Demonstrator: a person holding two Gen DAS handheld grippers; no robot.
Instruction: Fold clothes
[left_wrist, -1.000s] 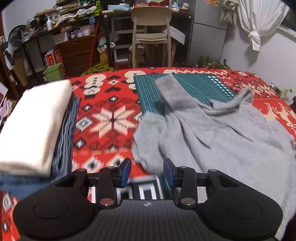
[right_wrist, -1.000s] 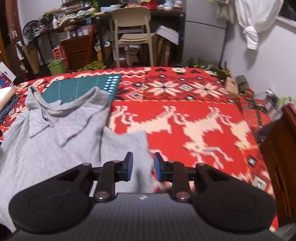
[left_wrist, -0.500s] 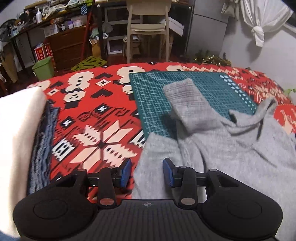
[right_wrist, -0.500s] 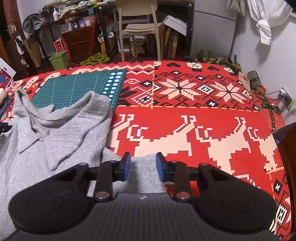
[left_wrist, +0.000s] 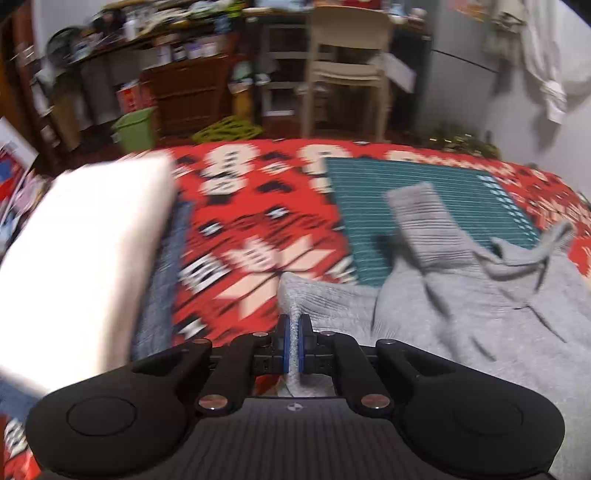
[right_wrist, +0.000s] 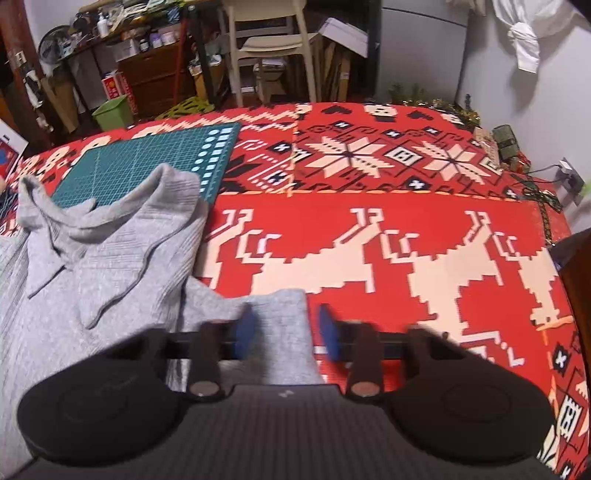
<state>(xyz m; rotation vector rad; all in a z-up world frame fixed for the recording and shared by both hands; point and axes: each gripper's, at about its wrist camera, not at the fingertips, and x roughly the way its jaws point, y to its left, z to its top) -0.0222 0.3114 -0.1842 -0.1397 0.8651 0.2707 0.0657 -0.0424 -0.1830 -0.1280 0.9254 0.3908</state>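
A grey knitted hoodie (left_wrist: 461, 306) lies spread on the red patterned blanket (left_wrist: 251, 236), one sleeve (left_wrist: 424, 221) stretching over a green cutting mat (left_wrist: 424, 184). My left gripper (left_wrist: 294, 338) is shut on the hoodie's near left hem corner, with grey cloth pinched between its blue pads. In the right wrist view the hoodie (right_wrist: 103, 266) fills the left, hood folds near the cutting mat (right_wrist: 147, 166). My right gripper (right_wrist: 286, 328) stands open, and the hoodie's near right hem corner lies between its blurred blue pads.
A stack of folded clothes (left_wrist: 85, 258), white on top and blue below, sits at the left. Beyond the bed stand a beige chair (left_wrist: 347, 62), cluttered shelves and a green bin (left_wrist: 135, 127). A dark wooden edge (right_wrist: 576, 295) borders the blanket (right_wrist: 406, 229) on the right.
My left gripper has shut on the hoodie's left hem corner, having been open half a second ago. My right gripper stays open and has moved over the right hem corner.
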